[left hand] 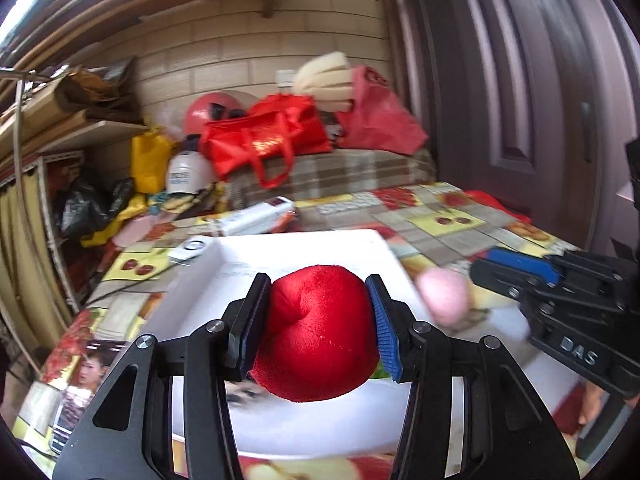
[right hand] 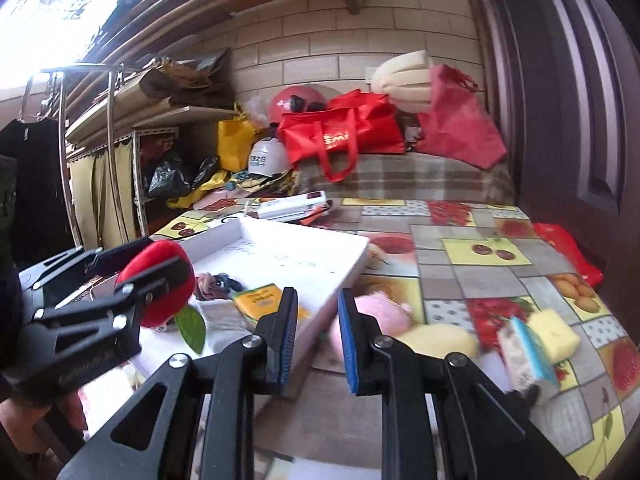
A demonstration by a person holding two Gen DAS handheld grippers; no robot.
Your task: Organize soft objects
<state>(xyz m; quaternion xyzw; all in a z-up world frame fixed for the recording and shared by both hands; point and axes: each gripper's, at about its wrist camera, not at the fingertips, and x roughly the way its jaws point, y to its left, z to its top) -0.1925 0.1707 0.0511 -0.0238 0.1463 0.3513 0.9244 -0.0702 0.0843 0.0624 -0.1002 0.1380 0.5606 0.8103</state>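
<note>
My left gripper (left hand: 318,284) is shut on a red plush apple (left hand: 316,336), held just above a white tray (left hand: 304,244). In the right wrist view the left gripper (right hand: 120,280) appears at the left edge with the red plush apple (right hand: 160,256), whose green leaf (right hand: 192,328) hangs below. My right gripper (right hand: 317,296) has its jaws at a narrow gap with nothing between them, over the near right edge of the white tray (right hand: 352,256). A pink plush (right hand: 380,308) lies on the tablecloth right behind it. The tray holds a yellow pad (right hand: 260,300) and dark scrunchies (right hand: 216,284).
A yellow sponge (right hand: 554,334), a pale yellow soft piece (right hand: 440,340) and a small box (right hand: 524,360) lie on the patterned tablecloth (right hand: 480,276) at the right. White boxes (right hand: 292,206) sit beyond the tray. Red bags (right hand: 340,132) crowd the bench behind, and a door (right hand: 580,120) bounds the right.
</note>
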